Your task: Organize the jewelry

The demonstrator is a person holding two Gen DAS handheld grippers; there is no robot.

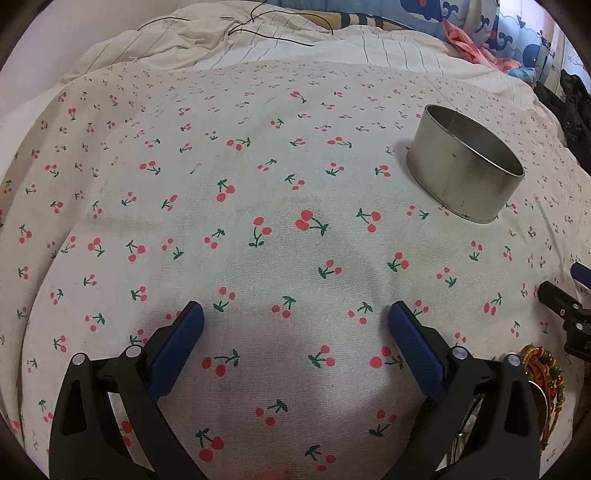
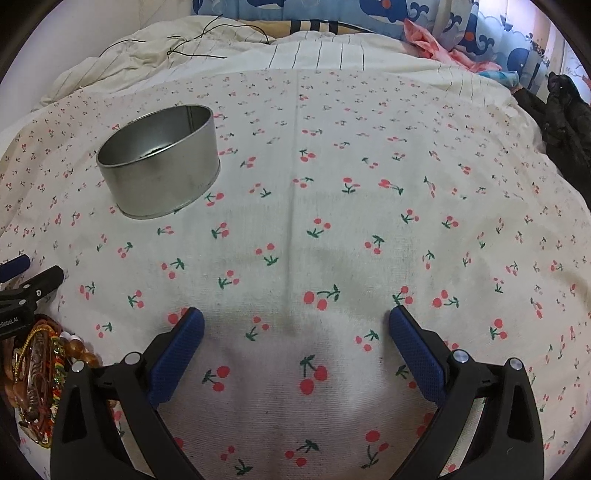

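Judging by the heaped bangles (image 2: 40, 373) and seemingly empty round tin (image 2: 159, 166), nothing's sorted; left tongs (image 1: 295, 321) and right tongs (image 2: 295, 325) gape empty.

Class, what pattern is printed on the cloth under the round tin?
Red cherries with green stems on a white cloth; clearest in the right wrist view.

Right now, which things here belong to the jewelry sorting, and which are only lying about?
For the job:
- pile of bangles and bead bracelets
- round metal tin, open on top
- left tongs and right tongs, both open, holding nothing

Only lying about:
- cherry-print cloth
- black thin cord
- whale-print pillow
- dark garment
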